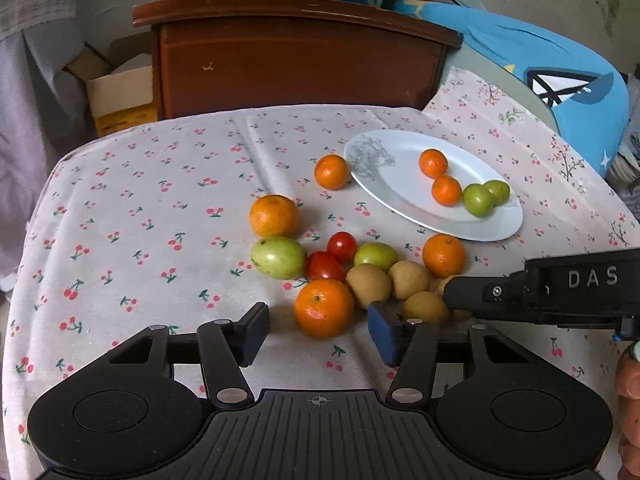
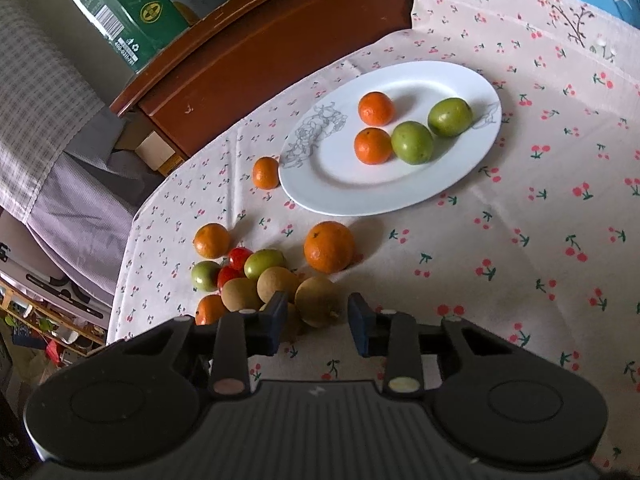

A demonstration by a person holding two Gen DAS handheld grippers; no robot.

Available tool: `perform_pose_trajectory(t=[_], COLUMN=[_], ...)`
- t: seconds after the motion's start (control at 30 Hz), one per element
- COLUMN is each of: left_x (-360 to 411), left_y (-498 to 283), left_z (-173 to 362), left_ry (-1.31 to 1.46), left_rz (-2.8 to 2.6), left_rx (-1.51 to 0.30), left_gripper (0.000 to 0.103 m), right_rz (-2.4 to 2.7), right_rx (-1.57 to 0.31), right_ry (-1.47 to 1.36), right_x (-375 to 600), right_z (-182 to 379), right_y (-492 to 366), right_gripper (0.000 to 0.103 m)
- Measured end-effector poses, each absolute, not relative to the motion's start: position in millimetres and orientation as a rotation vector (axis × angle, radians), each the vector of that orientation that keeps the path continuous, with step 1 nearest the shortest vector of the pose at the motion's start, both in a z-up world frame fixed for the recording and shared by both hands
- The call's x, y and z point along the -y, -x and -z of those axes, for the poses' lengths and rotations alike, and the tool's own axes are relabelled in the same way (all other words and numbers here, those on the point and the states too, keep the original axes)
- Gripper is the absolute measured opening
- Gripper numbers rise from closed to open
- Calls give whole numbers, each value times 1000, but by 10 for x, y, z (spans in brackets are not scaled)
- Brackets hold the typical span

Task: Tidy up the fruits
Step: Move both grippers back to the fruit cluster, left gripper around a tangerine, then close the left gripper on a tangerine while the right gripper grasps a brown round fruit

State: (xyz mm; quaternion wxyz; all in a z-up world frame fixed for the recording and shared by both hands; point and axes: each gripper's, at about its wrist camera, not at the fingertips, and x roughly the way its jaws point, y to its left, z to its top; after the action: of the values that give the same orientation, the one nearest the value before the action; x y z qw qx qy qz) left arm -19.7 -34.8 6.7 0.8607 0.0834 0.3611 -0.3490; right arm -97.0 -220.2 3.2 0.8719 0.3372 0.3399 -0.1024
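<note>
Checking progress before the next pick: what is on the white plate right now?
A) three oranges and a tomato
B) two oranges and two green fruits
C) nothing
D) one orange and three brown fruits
B: the white plate holds two oranges and two green fruits; the tomatoes and brown fruits lie on the cloth.

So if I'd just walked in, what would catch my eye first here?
Probably the white oval plate on the cherry-print tablecloth, holding two small oranges and two green fruits. Next, the loose heap of fruit in front of it: oranges, green fruits, red tomatoes and brownish round ones. Then the two black grippers at the heap's near edge, the left gripper straddling an orange and the right gripper around a brown fruit.
</note>
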Motion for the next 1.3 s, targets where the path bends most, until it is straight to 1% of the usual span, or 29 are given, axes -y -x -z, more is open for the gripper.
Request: perform_pose_trajectory(t=[0.1, 0.37, 0.5, 0.53, 0.57, 0.63, 0.93, 1.3], left_x=[351, 391, 418, 417, 411, 388, 304, 265], left_y=[192, 201, 231, 233, 229, 217, 223, 315], left_z=[-62, -49, -56, -60, -62, -67, -146, -399], left_ry=[-169, -180, -190, -188, -185, -170, -107, -45], left_rz=[736, 742, 763, 762, 758, 752, 749, 779], left_rx=[-753, -739, -733, -734, -737, -744, -760, -725], left_gripper=[53, 53, 39, 37, 33, 30, 29, 29], right_rz=[221, 212, 210, 209, 209, 211, 214, 206], right_rx=[-709, -715, -714, -713, -713, -715, -691, -647], right_ry=[-743, -698, -716, -721, -724, -720, -699, -671], right_x=[2242, 2191, 2211, 2218, 2219, 2214, 2205, 2204], right_z=[-10, -30, -16, -14, -13, -18, -116, -316], right_y=[978, 963, 964, 967, 969, 971, 1015, 1116], right_gripper=[28, 31, 25, 25, 25, 24, 24, 24])
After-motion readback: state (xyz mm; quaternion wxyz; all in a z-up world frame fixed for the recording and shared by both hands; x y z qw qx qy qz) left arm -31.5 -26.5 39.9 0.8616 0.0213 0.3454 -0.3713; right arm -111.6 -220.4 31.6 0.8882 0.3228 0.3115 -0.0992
